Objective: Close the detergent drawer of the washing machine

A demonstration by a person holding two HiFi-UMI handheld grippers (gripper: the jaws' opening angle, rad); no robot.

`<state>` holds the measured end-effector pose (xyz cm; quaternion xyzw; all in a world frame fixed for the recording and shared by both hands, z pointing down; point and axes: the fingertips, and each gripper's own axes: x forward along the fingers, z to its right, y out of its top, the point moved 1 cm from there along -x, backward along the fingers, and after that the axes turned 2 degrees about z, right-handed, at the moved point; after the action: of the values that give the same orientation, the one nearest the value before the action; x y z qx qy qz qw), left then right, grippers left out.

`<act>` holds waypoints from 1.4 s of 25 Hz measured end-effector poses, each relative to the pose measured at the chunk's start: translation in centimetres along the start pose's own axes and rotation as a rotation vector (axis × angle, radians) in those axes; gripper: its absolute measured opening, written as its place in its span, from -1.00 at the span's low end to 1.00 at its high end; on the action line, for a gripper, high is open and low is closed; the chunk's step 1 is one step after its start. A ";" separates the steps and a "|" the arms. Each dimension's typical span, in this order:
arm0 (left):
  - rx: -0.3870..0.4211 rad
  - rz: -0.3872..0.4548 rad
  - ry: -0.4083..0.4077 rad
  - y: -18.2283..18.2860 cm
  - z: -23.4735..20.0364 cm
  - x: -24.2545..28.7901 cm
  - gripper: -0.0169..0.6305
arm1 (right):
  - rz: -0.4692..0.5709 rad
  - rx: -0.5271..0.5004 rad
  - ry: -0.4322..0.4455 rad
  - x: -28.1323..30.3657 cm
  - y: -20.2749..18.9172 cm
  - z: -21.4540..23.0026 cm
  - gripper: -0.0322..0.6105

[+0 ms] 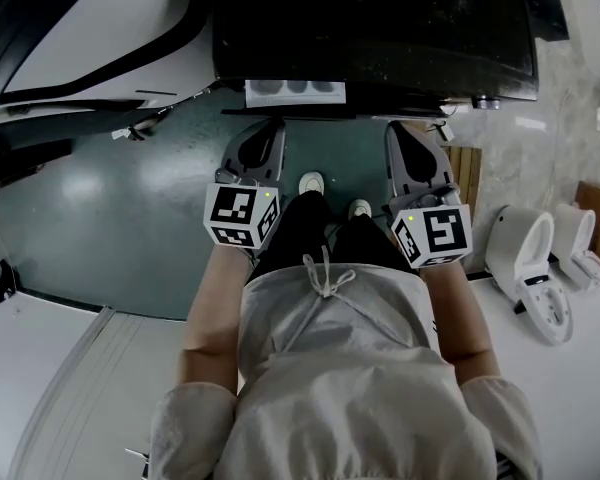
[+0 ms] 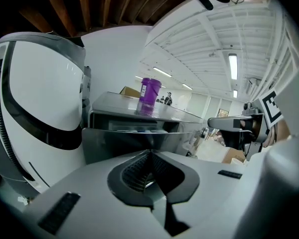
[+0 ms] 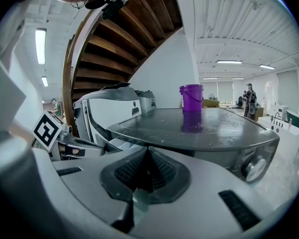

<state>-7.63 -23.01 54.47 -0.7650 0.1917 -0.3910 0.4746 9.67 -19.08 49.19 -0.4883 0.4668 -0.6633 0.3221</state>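
Head view: a person stands at the dark-topped washing machine [image 1: 380, 18], its detergent drawer [image 1: 294, 91] pulled out from the front edge. The left gripper [image 1: 272, 128] and right gripper [image 1: 400, 130] hover just below it, not touching it.

Left gripper view: the left gripper [image 2: 149, 153] is clenched on nothing and points at the open detergent drawer [image 2: 124, 141]. A purple cup [image 2: 150, 91] stands on the machine.

Right gripper view: the right gripper [image 3: 147, 151] is pressed closed and empty, aimed at the machine's top [image 3: 204, 126].

Bright ceiling tube lights [image 2: 232, 66], fisheye-warped edges.
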 end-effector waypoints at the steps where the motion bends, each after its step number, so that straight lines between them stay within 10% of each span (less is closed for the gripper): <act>1: 0.002 0.001 0.000 0.2 -0.2 0.3 -0.89 | 0.000 -0.001 0.003 0.3 0.1 0.0 -0.89; 35: -0.049 -0.011 0.015 2.0 -2.0 4.7 -0.90 | -0.015 0.018 -0.033 4.0 1.1 1.6 -0.88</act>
<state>-6.08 -28.23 55.20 -0.7744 0.2004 -0.3944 0.4522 9.90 -23.50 49.68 -0.4997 0.4516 -0.6617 0.3293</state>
